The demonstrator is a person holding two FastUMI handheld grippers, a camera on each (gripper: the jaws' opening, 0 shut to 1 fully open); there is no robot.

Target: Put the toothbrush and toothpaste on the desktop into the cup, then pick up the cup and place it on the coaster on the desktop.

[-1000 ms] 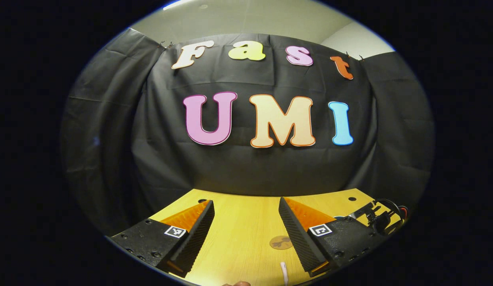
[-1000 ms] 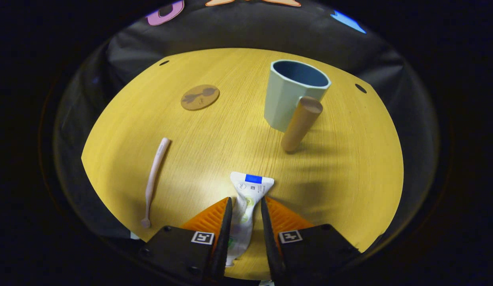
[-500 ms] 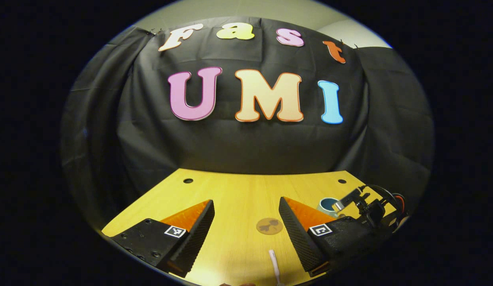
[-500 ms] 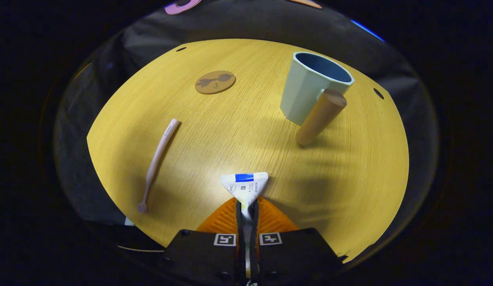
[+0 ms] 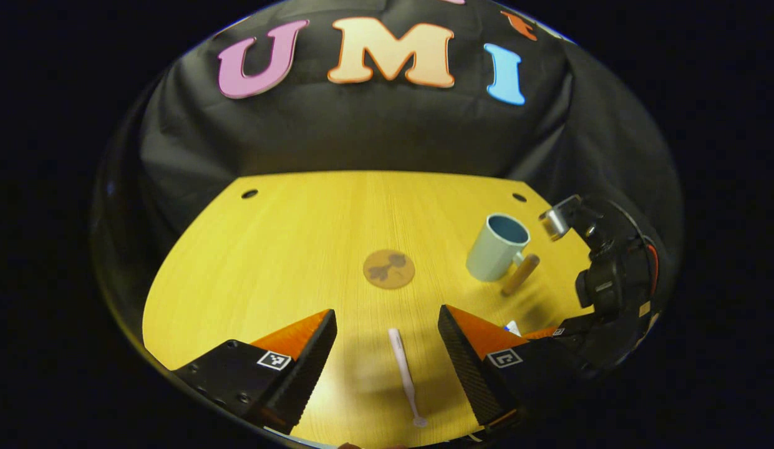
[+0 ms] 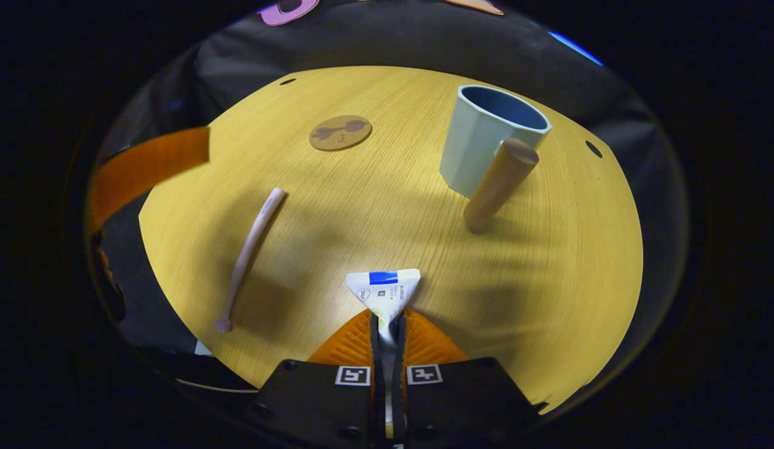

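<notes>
A pale pink toothbrush [image 5: 403,371] [image 6: 250,254] lies on the yellow desktop, head toward me. My left gripper [image 5: 387,330] hangs open above it, the brush lying between its fingers in the left gripper view. My right gripper [image 6: 387,324] is shut on the white toothpaste tube [image 6: 383,293], whose crimped end sticks out forward. The light blue cup [image 5: 499,247] [image 6: 480,140] with a wooden handle [image 6: 499,184] stands upright at the far right. The round brown coaster [image 5: 389,269] [image 6: 340,132] lies mid-table. The right gripper and its holder [image 5: 605,293] show at the right of the left gripper view.
Black cloth [image 5: 362,131] walls the booth behind the desktop [image 5: 287,249]. Small dark holes [image 5: 249,194] [image 5: 519,197] sit near the far corners. One finger of the left gripper [image 6: 146,168] shows at the left edge of the right gripper view.
The left gripper has tilted down and come forward over the toothbrush, still open. The right gripper shut on the toothpaste tube about half a second ago and has barely moved since.
</notes>
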